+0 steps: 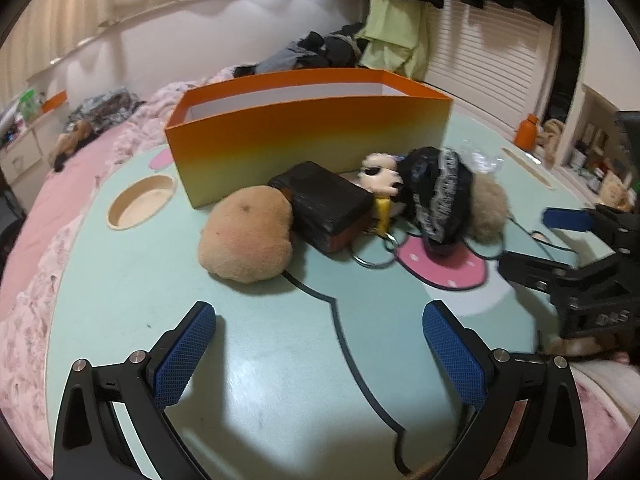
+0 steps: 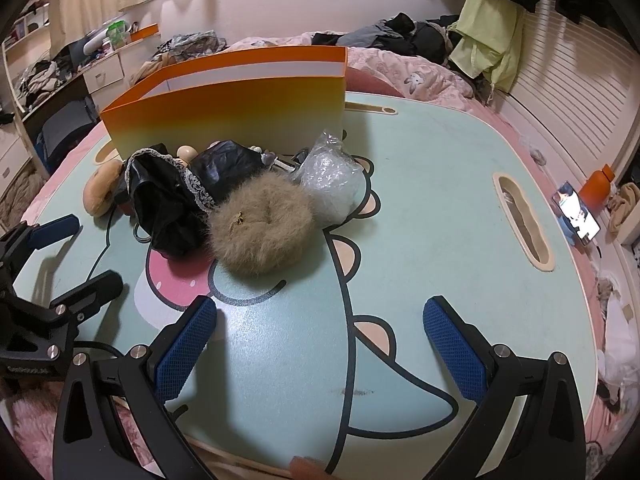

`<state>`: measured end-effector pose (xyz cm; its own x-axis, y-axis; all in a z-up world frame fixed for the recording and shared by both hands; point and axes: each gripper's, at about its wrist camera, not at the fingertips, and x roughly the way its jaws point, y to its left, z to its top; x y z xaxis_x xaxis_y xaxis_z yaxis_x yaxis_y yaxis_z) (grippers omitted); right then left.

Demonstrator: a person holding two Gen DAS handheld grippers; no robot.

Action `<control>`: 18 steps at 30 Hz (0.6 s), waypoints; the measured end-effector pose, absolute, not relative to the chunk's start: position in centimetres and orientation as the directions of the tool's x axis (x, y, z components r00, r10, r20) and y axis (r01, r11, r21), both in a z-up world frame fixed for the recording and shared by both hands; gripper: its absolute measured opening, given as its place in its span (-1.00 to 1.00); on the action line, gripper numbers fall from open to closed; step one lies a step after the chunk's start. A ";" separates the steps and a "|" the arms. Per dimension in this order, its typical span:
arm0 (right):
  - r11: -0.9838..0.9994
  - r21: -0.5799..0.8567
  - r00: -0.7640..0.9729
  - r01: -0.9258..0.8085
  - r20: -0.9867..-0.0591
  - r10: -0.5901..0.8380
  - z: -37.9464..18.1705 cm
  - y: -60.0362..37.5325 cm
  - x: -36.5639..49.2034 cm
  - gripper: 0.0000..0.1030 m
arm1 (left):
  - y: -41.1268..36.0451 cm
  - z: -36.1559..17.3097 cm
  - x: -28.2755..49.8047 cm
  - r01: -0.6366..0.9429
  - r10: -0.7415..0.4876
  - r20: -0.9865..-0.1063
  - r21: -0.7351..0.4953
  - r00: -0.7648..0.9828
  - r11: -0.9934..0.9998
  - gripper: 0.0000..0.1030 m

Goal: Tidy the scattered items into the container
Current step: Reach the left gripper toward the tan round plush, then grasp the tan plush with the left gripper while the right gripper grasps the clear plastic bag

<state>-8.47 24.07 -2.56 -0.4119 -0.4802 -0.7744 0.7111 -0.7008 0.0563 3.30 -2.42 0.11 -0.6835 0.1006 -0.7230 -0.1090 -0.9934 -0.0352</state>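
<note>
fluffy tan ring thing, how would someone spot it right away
Start at the orange box on the mint table; the pile lies before it. The fluffy tan ring lies at the pile's near edge, beside the clear plastic bag: the only long-furred piece, dimpled in the middle.

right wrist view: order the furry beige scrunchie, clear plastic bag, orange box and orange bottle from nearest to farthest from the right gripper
1. Furry beige scrunchie, just ahead, slightly left of the right gripper, whose jaws stand open.
2. Clear plastic bag, behind the scrunchie, touching it.
3. Orange box, behind the pile.
4. Orange bottle, far right, off the table.
</note>
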 end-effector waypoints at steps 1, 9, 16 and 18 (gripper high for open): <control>-0.699 0.057 -0.411 0.713 -0.773 -0.483 -2.6 24.1 -8.5 0.99 | -2.5 0.4 3.4 -0.108 0.106 -0.721 -0.043 -0.685 -0.993 0.99; -0.699 0.057 -0.418 0.713 -0.766 -0.488 -2.7 24.1 -8.6 0.99 | -5.3 4.3 2.2 -0.061 0.058 -0.620 -0.017 -0.783 -0.998 0.95; -0.701 0.058 -0.419 0.711 -0.765 -0.488 -2.6 24.0 -8.5 0.99 | -6.1 2.8 0.1 -0.088 0.086 -0.675 -0.031 -0.733 -0.996 0.59; -0.701 0.058 -0.420 0.710 -0.764 -0.489 -2.6 24.0 -8.5 0.99 | -6.0 1.8 -0.5 -0.079 0.067 -0.697 -0.016 -0.714 -0.997 -0.03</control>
<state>-8.49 24.05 -2.62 -0.4205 -0.4891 -0.7642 0.7105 -0.7013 0.0579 -0.46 -6.02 1.83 -0.7142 0.0674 -0.6966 -0.0787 -0.9968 -0.0158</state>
